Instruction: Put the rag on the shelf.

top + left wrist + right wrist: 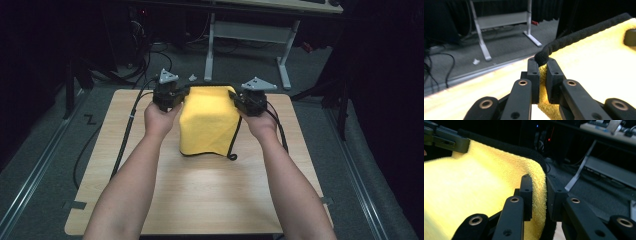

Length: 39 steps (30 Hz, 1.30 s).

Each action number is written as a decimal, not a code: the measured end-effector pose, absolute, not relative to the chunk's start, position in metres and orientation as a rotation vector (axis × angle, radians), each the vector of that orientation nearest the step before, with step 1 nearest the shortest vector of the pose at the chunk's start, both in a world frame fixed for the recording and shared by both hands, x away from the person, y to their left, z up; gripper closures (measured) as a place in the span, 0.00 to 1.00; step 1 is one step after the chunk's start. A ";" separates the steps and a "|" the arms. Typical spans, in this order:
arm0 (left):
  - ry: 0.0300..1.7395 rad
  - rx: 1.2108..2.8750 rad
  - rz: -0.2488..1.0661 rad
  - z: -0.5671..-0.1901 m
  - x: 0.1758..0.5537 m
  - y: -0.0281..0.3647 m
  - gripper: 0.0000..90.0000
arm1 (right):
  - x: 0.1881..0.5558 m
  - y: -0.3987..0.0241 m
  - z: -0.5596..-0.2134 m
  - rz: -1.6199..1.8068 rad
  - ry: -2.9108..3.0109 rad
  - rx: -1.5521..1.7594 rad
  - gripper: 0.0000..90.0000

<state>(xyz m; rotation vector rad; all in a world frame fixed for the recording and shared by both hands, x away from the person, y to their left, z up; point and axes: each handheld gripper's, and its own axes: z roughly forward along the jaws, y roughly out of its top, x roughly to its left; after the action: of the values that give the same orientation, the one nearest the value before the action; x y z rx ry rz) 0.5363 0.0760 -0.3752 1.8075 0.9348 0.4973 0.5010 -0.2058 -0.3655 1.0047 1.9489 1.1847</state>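
Both the left gripper (pixel 176 98) and right gripper (pixel 241 101) pinch top corners of the yellow terry cloth with black piping (pixel 209 120) — thin bites — so a tug sideways could slip a corner free onto the light wooden table (pixel 210 195).

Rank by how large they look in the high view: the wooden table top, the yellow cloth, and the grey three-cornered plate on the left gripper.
1. Wooden table top, by far the largest.
2. Yellow cloth, held up off the table by both grippers, so nearer the camera and perhaps flattered.
3. Grey plate, smallest.
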 end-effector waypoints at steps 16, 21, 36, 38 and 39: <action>0.981 1.834 0.318 -0.415 0.536 0.081 0.94 | 0.499 -0.217 -0.396 1.241 1.990 1.104 0.87; 0.981 1.849 0.293 -0.421 0.536 0.081 0.94 | 0.499 -0.222 -0.400 1.263 2.001 1.121 0.86; 1.011 1.848 0.226 -0.446 0.534 0.078 0.94 | 0.502 -0.231 -0.426 1.274 2.026 1.195 0.87; 1.018 1.843 0.220 -0.449 0.534 0.080 0.94 | 0.502 -0.231 -0.429 1.300 2.017 1.219 0.87; 1.019 1.845 0.218 -0.450 0.533 0.081 0.94 | 0.502 -0.231 -0.430 1.314 2.016 1.224 0.86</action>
<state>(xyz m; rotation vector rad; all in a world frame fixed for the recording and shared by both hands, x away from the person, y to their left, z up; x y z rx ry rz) 0.5333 0.0807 -0.4497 1.8452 1.0186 0.2182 0.5019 -0.2305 -0.4300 1.2239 2.0157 1.3139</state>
